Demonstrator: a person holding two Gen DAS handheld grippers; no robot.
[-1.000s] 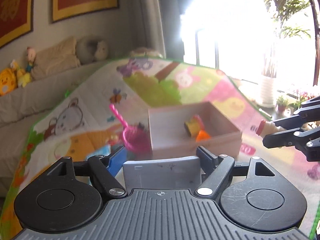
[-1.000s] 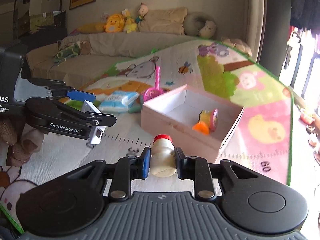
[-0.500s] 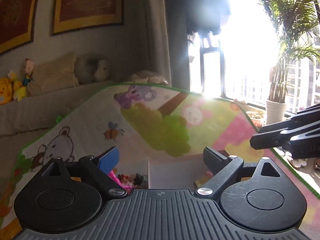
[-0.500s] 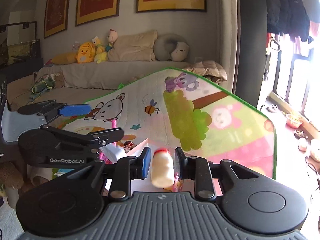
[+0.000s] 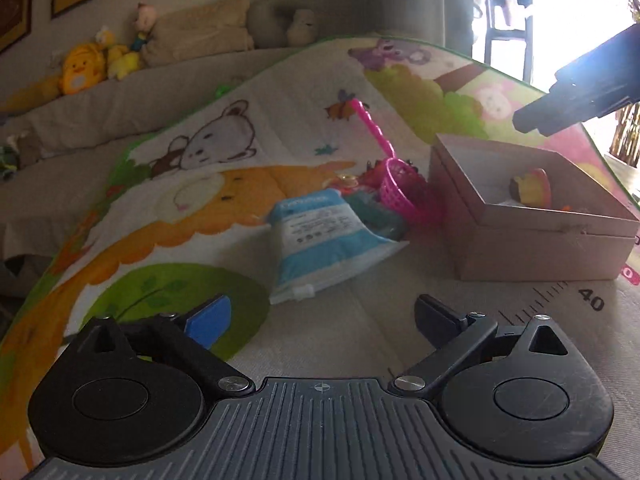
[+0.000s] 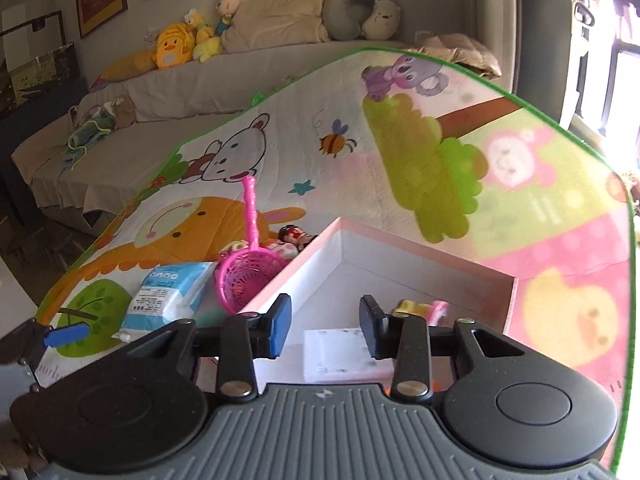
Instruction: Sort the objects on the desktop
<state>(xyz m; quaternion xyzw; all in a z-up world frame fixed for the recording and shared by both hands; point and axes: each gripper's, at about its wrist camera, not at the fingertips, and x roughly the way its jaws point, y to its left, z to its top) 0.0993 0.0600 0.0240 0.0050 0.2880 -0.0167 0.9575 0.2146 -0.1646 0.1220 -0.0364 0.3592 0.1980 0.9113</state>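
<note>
Pale pink cardboard forms the open box (image 6: 420, 264), the sorting bin, which sits on the cartoon play mat (image 5: 208, 184) with its corner toward the clutter. The right gripper (image 6: 325, 330) hangs over the box's near wall, its jaws apart and just widened, nothing between them now. Inside the box, below the gripper, lie a flat white card-like box (image 6: 344, 354) and a yellow-and-pink toy (image 6: 420, 308). What the right gripper let go of I cannot make out in the box.

The left gripper (image 5: 322, 322) is spread wide and empty, its jaws having just opened, and it points down at the wet-wipe pack (image 5: 320, 236), which looks like the next pick. To take it well, I would bring the jaws across the pack's narrower width near the middle, not the sealed end. The pack is soft and slumped, so press low toward the mat before closing, or the film may slip out. Keep clear of the pink toy net (image 5: 396, 188), whose basket leans against the box beside a small heap of toys (image 5: 360, 180), touching the far edge of the pack.

The pack is white and light blue, printed with small text, puffy, lying tilted with one end propped on the clutter.
</note>
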